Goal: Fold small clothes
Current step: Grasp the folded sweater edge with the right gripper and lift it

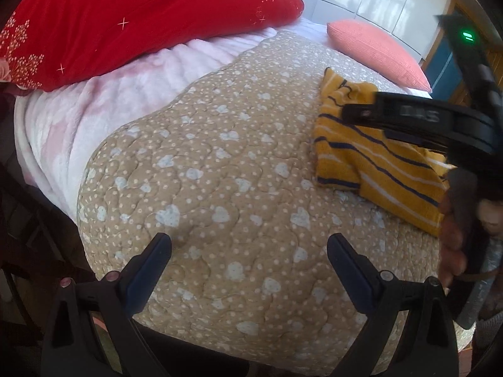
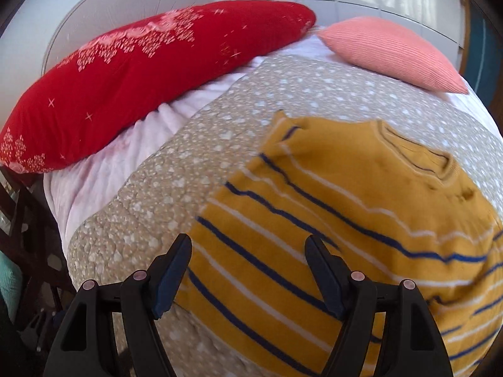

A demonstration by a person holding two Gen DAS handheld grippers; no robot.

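A small mustard-yellow top with navy and white stripes (image 2: 339, 207) lies on the beige heart-print quilt (image 1: 226, 163), its neckline toward the far right. My right gripper (image 2: 248, 245) is open and empty, hovering over the top's lower left part. In the left wrist view the top (image 1: 377, 160) lies at the right, partly hidden by the right gripper's black body (image 1: 440, 125). My left gripper (image 1: 250, 245) is open and empty above bare quilt, to the left of the top.
A red pillow (image 1: 125, 22) lies at the back left on a pink fleece blanket (image 1: 94, 110). A salmon cushion (image 2: 389, 50) sits at the back right. The bed's edge drops off at the left, with dark furniture (image 2: 28, 238) below. White cabinets stand behind.
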